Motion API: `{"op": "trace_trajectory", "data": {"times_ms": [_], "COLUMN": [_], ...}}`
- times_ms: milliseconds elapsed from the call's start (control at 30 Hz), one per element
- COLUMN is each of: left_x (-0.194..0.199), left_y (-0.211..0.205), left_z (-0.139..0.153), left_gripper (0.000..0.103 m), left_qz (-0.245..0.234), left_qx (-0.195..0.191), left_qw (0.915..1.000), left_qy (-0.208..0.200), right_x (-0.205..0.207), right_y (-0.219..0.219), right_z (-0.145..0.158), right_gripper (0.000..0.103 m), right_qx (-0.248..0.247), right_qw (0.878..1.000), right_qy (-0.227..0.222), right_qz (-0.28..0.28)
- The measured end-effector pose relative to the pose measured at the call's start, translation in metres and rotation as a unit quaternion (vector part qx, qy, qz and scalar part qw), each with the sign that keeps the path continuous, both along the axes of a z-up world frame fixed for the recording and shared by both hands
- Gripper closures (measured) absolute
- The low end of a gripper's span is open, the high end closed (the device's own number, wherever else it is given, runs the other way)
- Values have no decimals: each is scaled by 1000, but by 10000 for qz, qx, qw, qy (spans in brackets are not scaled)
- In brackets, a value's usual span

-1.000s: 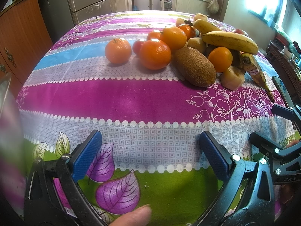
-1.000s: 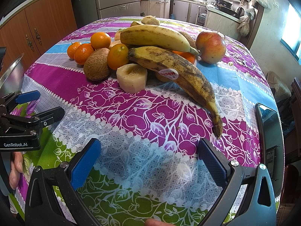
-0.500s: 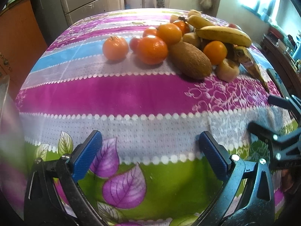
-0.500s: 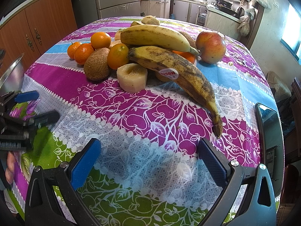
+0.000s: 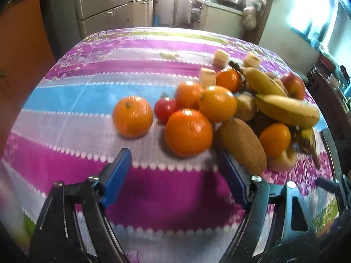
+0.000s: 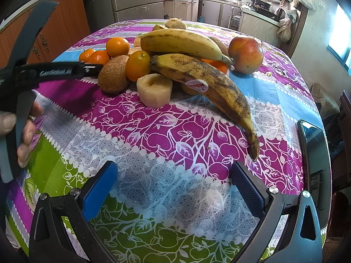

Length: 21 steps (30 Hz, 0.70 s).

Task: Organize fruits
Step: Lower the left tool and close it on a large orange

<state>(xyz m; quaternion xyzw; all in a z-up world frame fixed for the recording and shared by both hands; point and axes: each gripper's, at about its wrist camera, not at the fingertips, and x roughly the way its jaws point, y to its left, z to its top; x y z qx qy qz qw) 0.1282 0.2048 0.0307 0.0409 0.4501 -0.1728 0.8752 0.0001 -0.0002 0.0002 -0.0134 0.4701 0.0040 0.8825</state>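
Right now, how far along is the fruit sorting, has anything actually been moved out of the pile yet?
Nothing looks sorted: the oranges, kiwi, bananas and apple sit in one heap on the tablecloth. In hand: the left gripper is open and empty, closest to the front orange, one finger beside the kiwi. The right gripper is open, short of the spotted banana. All grouping is left.

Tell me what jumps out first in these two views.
The fruit heap mid-table: a spotted banana with a sticker slants toward the right hand-held gripper, which is open and empty. The left hand-held gripper, also open, faces a big orange beside a brown kiwi.
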Motion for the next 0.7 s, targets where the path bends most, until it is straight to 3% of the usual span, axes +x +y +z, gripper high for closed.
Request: {"op": "trace_trajectory", "data": {"times_ms": [233,267,333,367,467,700], "left_x": [5,6,6,4,-7,-49], "left_y": [-3,-2,-1,0,1,35], "left_z": [-4,-4,-2,-1,6,13], "left_gripper": [25,30,54,57,57,60], "left_qz": [56,-28,-204,-223,-175,-342], "left_qx": [-46,-161,-430,-473,-198,-344], "left_qw": [10000,9999,9988,9986,9996,9987], "left_qy": [-20,6,70,89,-125,-145], "right_x": [0,0,0,0,1,-6], "right_y": [0,0,0,0,-1,3], "right_z": [0,0,0,0,0,1], "right_gripper": [0,0,0,0,0,0], "right_qx": [0,0,1,1,-2,-3], "right_qw": [10000,10000,10000,10000,10000,10000], "right_qy": [1,2,3,3,13,33], "right_qz": [0,1,1,3,15,78]}}
